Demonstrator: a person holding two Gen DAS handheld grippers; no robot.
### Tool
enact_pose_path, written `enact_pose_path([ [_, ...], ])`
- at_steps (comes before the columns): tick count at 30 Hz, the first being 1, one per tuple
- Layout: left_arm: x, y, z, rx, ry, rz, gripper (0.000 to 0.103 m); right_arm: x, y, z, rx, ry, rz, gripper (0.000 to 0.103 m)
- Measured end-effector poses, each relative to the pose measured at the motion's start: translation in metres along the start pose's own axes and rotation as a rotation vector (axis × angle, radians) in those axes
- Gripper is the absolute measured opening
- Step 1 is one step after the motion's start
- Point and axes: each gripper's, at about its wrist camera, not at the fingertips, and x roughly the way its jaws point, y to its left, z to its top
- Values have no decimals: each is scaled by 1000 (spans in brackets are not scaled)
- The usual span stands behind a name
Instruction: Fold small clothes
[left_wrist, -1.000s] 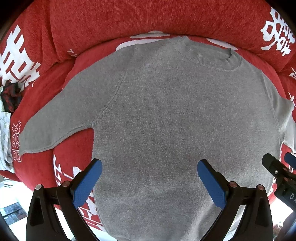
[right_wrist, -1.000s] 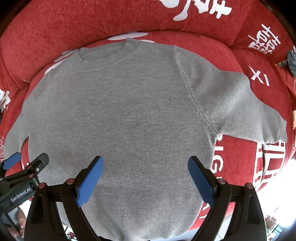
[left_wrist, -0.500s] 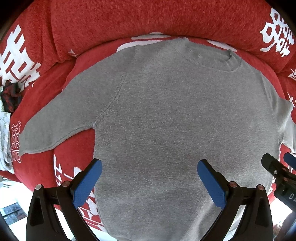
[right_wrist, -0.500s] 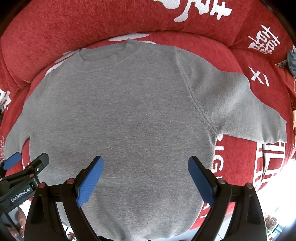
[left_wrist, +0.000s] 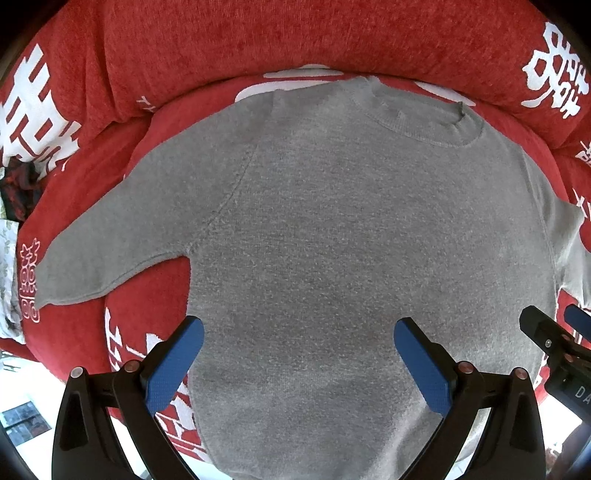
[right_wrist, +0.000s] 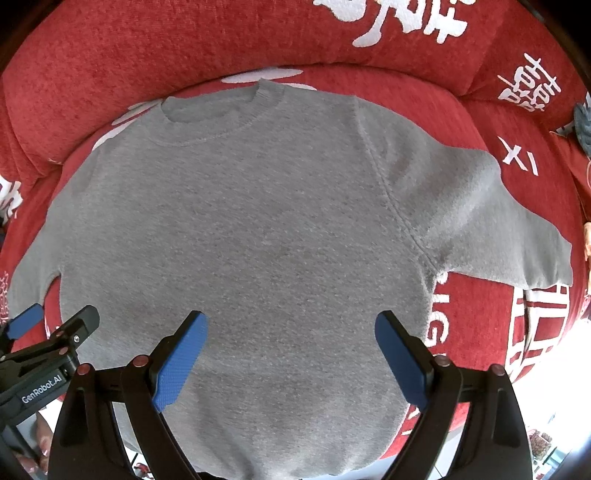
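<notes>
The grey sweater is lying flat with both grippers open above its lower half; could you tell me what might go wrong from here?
1. The grey sweater lies on a soft red cushion; pinching deep could catch the cover with the knit.
2. The hem hangs past the cushion's front edge, so a one-sided pull may drag the garment off.
3. Left gripper and right gripper hover close together, so they could collide during a fold.

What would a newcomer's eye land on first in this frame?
A gray sweater lies spread flat, collar away from the cameras, both sleeves angled outward, filling the middle of each view. Under it is a bright red sofa cover with large white characters. Both grippers, left and right, hover open above the sweater's lower part.
</notes>
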Motion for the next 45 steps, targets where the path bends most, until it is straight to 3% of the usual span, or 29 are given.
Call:
enact_pose_path([
  [20, 4, 19, -4, -33, -7, -48, 103, -2, 19, -2, -31, -8, -32, 94],
  [32, 9, 62, -13, -93, -10, -68, 103, -3, 63, -13, -96, -13, -24, 94],
  [36, 15, 101, -18, -182, -21, -124, 103, -3, 86, -18, -136, -13, -14, 94],
  [41, 32, 177, -29, -335, -46, -154, 103, 2, 117, -25, -209, -11, -8, 94],
  [45, 52, 250, -47, -528, -100, -242, 103, 8, 137, -31, -249, 1, 7, 94],
])
